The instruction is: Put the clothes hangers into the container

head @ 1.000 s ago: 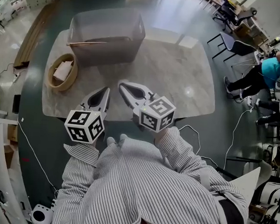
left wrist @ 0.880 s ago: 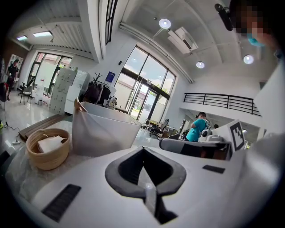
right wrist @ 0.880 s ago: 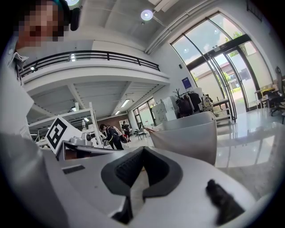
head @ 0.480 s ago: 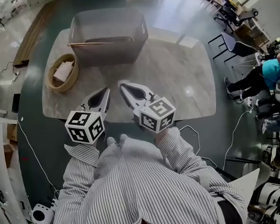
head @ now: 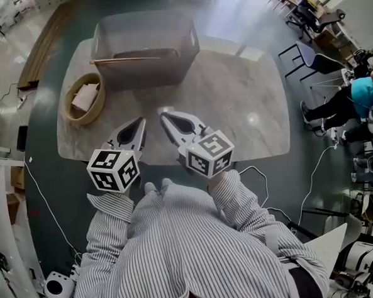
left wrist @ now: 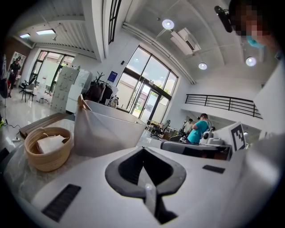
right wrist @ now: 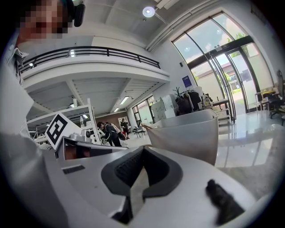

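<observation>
The pale, marble-patterned surface (head: 240,98) has rounded corners and stands on a dark floor. On its far left part stands the container (head: 147,70), a deep rectangular tub of cloudy grey, see-through plastic with rounded corners and a slightly flared rim. From the left gripper view (left wrist: 107,133) its wall looks frosted and plain, and the right gripper view (right wrist: 191,133) shows the same smooth side.

The left hand-held gripper (head: 140,120) and the right hand-held gripper (head: 164,114) hang side by side over the near edge of the surface. They are near each other, well apart from the container, and both tips point toward it. The left one (left wrist: 143,149) has its jaws together, meeting at the tip with nothing between them. The right one (right wrist: 142,149) is the same: jaws together and empty.

A round woven basket (head: 99,96) sits just left of the container, near the surface's left edge, seen also in the left gripper view (left wrist: 46,158). It holds a crumpled white sheet (head: 84,95) (paper or cloth, hard to say).

The hanger (head: 132,58) is light wood, showing as a thin straight bar. It runs along the container's near wall at rim height. Its left end (left wrist: 81,101) pokes up past the rim at the left corner, and a tan tip (right wrist: 143,125) shows there in the right gripper view too. Its hook cannot be made out.
</observation>
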A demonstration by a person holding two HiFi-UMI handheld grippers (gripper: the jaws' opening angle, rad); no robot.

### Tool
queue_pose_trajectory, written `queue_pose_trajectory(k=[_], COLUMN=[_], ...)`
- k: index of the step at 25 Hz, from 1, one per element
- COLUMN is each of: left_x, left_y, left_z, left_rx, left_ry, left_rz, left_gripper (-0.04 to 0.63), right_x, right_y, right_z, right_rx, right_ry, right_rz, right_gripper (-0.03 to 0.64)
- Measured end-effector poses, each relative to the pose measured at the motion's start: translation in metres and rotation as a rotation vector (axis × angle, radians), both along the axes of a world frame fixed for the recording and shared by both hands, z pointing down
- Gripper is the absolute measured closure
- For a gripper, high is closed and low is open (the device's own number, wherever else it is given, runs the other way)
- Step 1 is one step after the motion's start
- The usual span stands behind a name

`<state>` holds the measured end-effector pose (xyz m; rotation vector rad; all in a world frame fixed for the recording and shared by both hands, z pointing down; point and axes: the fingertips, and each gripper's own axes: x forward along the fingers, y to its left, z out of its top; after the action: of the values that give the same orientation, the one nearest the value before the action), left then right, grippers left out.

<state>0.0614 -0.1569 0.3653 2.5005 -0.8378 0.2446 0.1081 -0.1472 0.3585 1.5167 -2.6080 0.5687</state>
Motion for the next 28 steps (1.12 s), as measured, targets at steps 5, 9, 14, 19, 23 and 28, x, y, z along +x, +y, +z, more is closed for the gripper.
queue_pose_trajectory(k=[5, 9, 14, 19, 23, 28], left_x=[0.002, 0.005, 0.005, 0.005, 0.005, 0.009], left_y=[-0.003, -0.005, -0.01, -0.011, -0.015, -0.023], left_z=[0.003, 0.005, 0.008, 0.01, 0.009, 0.007], left_rx=[-0.004, -0.007, -0.012, -0.012, -0.013, -0.008], left_ry=[-0.002, -0.001, -0.002, -0.007, -0.008, -0.006], left_rz=[0.001, 0.001, -0.001, 0.001, -0.003, 0.003], left_gripper=[0.586, 0.586, 0.586, 0.586, 0.586, 0.586], right_x=[0.003, 0.006, 0.007, 0.006, 0.007, 0.013], right_y=[-0.004, -0.006, -0.011, -0.012, -0.016, -0.023], right_z=[0.004, 0.007, 0.011, 0.011, 0.012, 0.012], right_rx=[-0.01, -0.011, -0.019, -0.019, -0.022, -0.026], right_ry=[0.005, 0.013, 0.02, 0.026, 0.028, 0.031], right_rz=[0.003, 0.003, 0.002, 0.001, 0.0, 0.009], right_gripper=[0.602, 0.602, 0.603, 0.603, 0.603, 0.603])
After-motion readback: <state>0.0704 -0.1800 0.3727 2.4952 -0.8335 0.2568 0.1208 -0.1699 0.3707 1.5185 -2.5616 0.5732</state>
